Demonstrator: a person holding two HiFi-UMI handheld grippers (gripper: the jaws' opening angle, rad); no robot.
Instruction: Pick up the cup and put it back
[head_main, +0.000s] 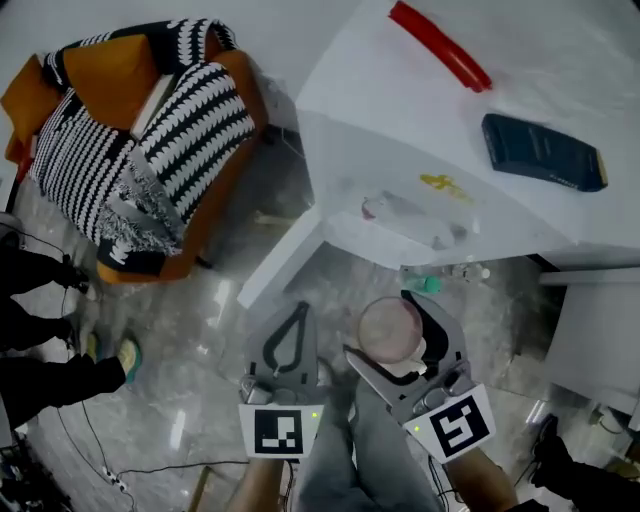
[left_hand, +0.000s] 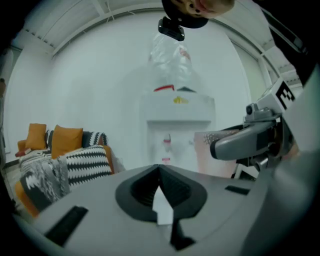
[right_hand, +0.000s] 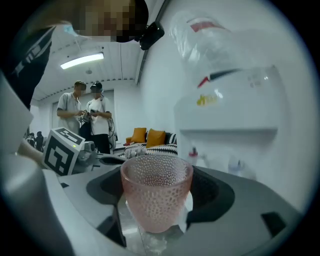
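Right gripper view, showing fingers of the right gripper (right_hand: 156, 207) clamping the pink dimpled cup (right_hand: 156, 182) upright by its base, holding it off the white bench (head_main: 560, 90) lying ahead and higher, the left gripper (head_main: 299, 312) idling alongside, fingers clenched empty.

Table (head_main: 400, 90) blocks ahead (bottle (head_main: 405, 213) atop); floor (head_main: 200, 320) free leftward.

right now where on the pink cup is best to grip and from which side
Across the lower wall of the pink cup, from the side, as the right gripper does: it stands upright, mouth up, tapers toward the base, and the dimpled wall should resist slipping.
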